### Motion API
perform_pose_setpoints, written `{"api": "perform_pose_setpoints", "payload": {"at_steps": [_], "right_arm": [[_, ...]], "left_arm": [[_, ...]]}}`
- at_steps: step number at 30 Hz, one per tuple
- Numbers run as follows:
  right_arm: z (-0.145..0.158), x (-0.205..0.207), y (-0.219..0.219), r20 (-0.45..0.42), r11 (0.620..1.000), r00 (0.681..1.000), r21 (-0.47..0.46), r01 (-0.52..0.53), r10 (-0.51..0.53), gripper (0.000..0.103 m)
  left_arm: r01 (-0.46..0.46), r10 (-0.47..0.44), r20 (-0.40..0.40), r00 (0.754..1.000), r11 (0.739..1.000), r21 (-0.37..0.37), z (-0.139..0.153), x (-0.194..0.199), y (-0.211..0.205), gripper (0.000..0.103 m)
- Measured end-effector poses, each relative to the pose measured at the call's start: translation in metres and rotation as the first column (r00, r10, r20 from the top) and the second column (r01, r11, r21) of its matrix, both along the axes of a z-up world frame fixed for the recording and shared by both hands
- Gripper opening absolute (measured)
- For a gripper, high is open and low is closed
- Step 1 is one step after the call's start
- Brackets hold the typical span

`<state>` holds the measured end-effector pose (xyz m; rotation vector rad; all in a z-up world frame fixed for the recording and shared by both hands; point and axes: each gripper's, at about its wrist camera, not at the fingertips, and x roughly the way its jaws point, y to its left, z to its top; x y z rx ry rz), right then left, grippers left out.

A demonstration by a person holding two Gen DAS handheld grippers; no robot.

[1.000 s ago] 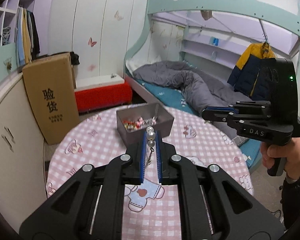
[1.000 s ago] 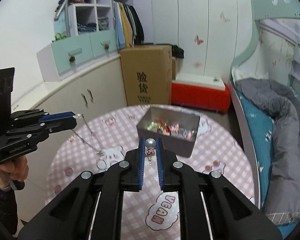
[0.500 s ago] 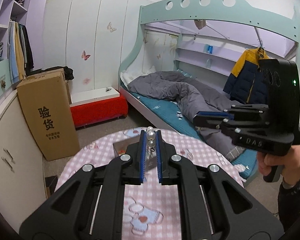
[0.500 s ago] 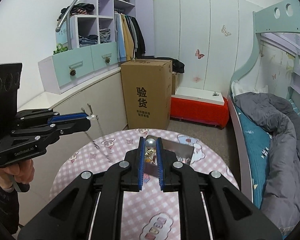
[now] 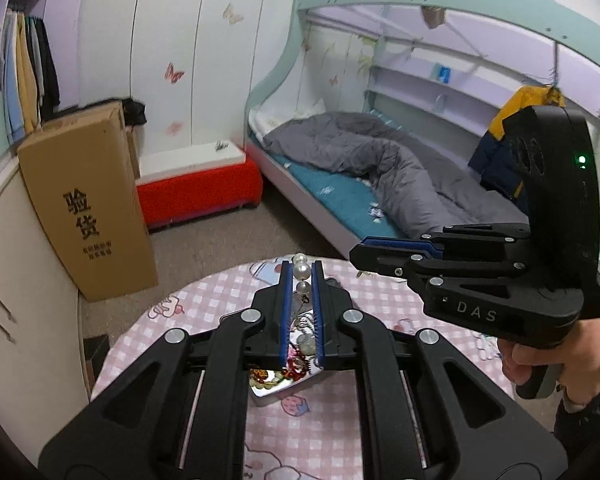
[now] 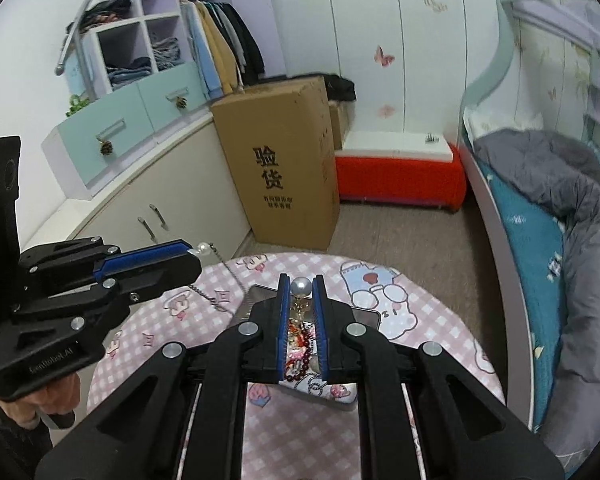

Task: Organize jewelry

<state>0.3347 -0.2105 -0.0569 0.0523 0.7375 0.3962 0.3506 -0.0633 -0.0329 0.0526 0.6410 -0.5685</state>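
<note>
Both claws hang over the grey jewelry box (image 6: pixel 364 316) on the surface (image 6: pixel 420 292), the left claw (image 5: pixel 300 268) clamped on a pearl chain (image 5: pixel 302 272), the right claw (image 6: pixel 301 285) on a pearl earring (image 6: pixel 301 286); next, I judge, lowering and releasing into the box below.

A round surface (image 6: pixel 440 320) covered by a pink-and-white checked cloth printed with cartoon animals. On it sits one grey metal tray (image 6: pixel 364 316), its rim partly hidden, holding a jumble of jewelry (image 6: pixel 300 344): dark red beads and small colourful pieces. The surface stands on a brownish carpeted floor (image 5: pixel 220 240).
</note>
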Motion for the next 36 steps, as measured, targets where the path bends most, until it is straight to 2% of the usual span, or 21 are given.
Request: {"api": "perform_pose_setpoints", "payload": {"at_steps": [2, 3, 4, 5, 6, 7, 10, 15, 17, 23, 28, 36], "right_arm": [[-0.012, 0.010, -0.003, -0.035, 1.000, 0.999, 0.012, 0.014, -0.014, 0.012], [-0.017, 0.014, -0.004, -0.052, 1.000, 0.998, 0.020, 0.024, -0.023, 0.024], [-0.022, 0.017, -0.008, -0.071, 0.999, 0.997, 0.030, 0.043, -0.041, 0.047], [-0.025, 0.018, -0.011, -0.077, 0.997, 0.995, 0.042, 0.064, -0.061, 0.059], [-0.026, 0.017, -0.016, -0.075, 0.994, 0.993, 0.060, 0.091, -0.086, 0.085], [-0.025, 0.012, -0.023, -0.062, 0.989, 0.991, 0.079, 0.122, -0.117, 0.096], [-0.018, 0.000, -0.033, -0.043, 0.979, 0.983, 0.099, 0.180, -0.177, 0.096], [0.003, -0.021, -0.049, -0.009, 0.965, 0.973, 0.129, 0.230, -0.230, 0.096], [0.013, -0.035, -0.053, 0.006, 0.960, 0.970, 0.139, 0.241, -0.244, 0.096], [0.041, -0.084, -0.050, 0.066, 0.962, 0.966, 0.132, 0.238, -0.248, 0.096], [0.067, -0.136, -0.044, 0.145, 0.965, 0.958, 0.121, 0.232, -0.248, 0.096], [0.085, -0.214, -0.024, 0.260, 0.969, 0.934, 0.075, 0.235, -0.246, 0.096]], "left_arm": [[-0.010, 0.012, -0.051, 0.999, 1.000, 0.025, -0.013, 0.013, -0.005, 0.015], [-0.019, 0.022, -0.071, 0.997, 0.999, 0.044, -0.018, 0.017, -0.007, 0.042], [-0.032, 0.037, -0.083, 0.996, 0.998, 0.058, -0.021, 0.020, -0.007, 0.083], [-0.074, 0.078, -0.066, 0.995, 0.996, 0.058, -0.023, 0.021, -0.004, 0.089], [-0.101, 0.103, -0.042, 0.994, 0.994, 0.041, -0.023, 0.020, 0.001, 0.093], [-0.114, 0.114, -0.044, 0.993, 0.994, 0.007, -0.023, 0.019, 0.009, 0.093], [-0.166, 0.164, -0.073, 0.984, 0.986, -0.024, -0.021, 0.014, 0.025, 0.094], [-0.261, 0.261, 0.017, 0.965, 0.965, 0.001, -0.008, -0.018, 0.045, 0.096], [-0.308, 0.307, 0.054, 0.950, 0.951, 0.010, 0.001, -0.037, 0.053, 0.097], [-0.353, 0.348, 0.148, 0.926, 0.935, 0.013, 0.025, -0.096, 0.061, 0.097], [-0.411, 0.394, 0.246, 0.885, 0.912, 0.018, 0.039, -0.154, 0.064, 0.097], [-0.489, 0.472, 0.319, 0.822, 0.872, -0.029, 0.052, -0.226, 0.070, 0.097]]}}
